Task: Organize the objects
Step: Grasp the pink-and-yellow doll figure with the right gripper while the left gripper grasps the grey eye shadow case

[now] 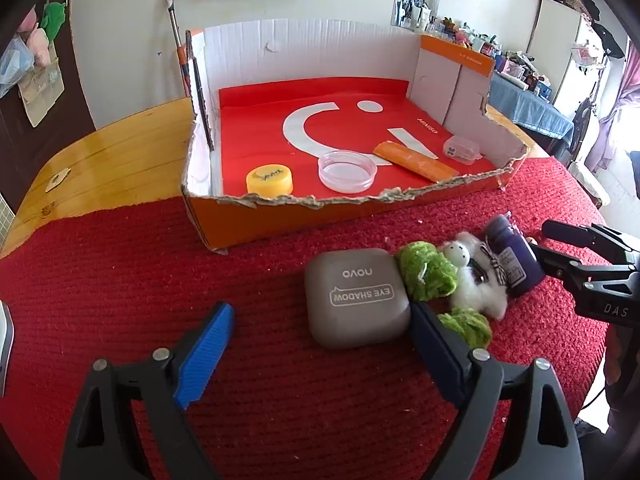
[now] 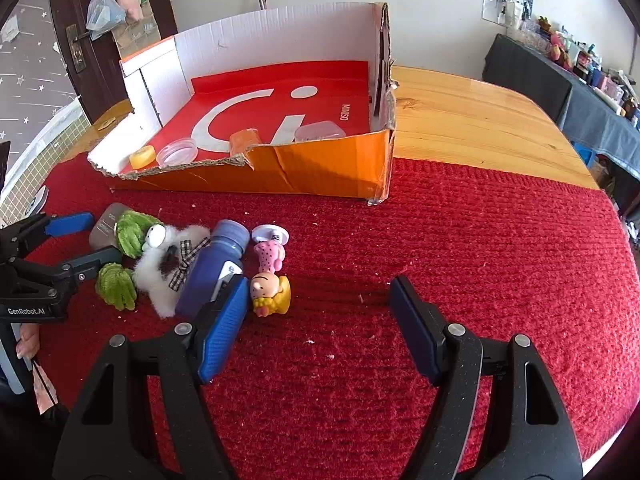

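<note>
From the left wrist view, the left gripper (image 1: 320,344) hangs low over the red cloth (image 1: 120,300) with its blue fingers spread wide and nothing pinched. The grey eye shadow case (image 1: 358,298) sits between them, nearer the right finger, so it looks like the next thing to pick up. At about 12 o'clock from the case is the cut-down orange box (image 1: 280,216), where tidy things go. A yellow lid (image 1: 269,179), a clear round dish (image 1: 347,170), an orange stick (image 1: 416,160) and a small clear case (image 1: 461,150) already lie inside. At 3 o'clock from the grey case lies a white fluffy toy (image 1: 476,280) with green knitted bits (image 1: 428,272), then a purple bottle (image 1: 514,256). From the right wrist view, the right gripper (image 2: 320,320) is also spread apart and holds nothing. Its left finger is close by the purple bottle and a small yellow doll (image 2: 272,292), which lies at about 11 o'clock. A pink toy (image 2: 270,254) lies just past it. The box front is torn low, which I think makes dropping things in easy.
</note>
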A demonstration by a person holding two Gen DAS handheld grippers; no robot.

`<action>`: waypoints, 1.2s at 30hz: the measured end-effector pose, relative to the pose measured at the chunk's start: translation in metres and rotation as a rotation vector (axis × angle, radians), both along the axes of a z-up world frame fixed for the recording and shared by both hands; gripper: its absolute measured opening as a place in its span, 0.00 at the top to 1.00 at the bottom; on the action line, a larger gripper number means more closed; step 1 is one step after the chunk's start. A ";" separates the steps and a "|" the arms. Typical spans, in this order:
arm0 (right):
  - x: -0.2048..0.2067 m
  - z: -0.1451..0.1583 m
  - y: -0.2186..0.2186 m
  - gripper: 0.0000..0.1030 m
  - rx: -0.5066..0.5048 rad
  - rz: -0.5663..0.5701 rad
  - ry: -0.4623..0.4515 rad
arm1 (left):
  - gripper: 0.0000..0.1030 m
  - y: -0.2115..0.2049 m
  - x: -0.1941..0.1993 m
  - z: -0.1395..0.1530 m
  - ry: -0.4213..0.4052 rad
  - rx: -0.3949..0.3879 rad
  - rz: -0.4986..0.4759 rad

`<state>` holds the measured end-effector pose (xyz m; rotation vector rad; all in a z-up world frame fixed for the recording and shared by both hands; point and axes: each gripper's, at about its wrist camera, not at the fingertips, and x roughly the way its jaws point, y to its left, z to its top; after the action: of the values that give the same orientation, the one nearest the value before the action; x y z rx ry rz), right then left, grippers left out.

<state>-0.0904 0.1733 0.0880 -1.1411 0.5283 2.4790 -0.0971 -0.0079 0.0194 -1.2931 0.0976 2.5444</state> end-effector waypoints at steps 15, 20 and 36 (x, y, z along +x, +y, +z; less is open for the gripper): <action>-0.005 -0.001 0.005 0.31 0.043 0.000 -0.026 | 0.12 -0.011 -0.010 0.001 0.008 -0.025 0.019; -0.012 -0.001 0.003 0.31 0.066 0.014 -0.039 | 0.17 -0.005 -0.011 0.001 0.005 -0.024 -0.008; -0.026 0.001 -0.001 0.71 0.059 0.049 -0.020 | 0.49 0.004 -0.011 0.002 0.029 -0.005 -0.048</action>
<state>-0.1164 0.1722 0.0885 -1.1678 0.4239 2.5051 -0.1083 -0.0037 0.0214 -1.2411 0.1400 2.5239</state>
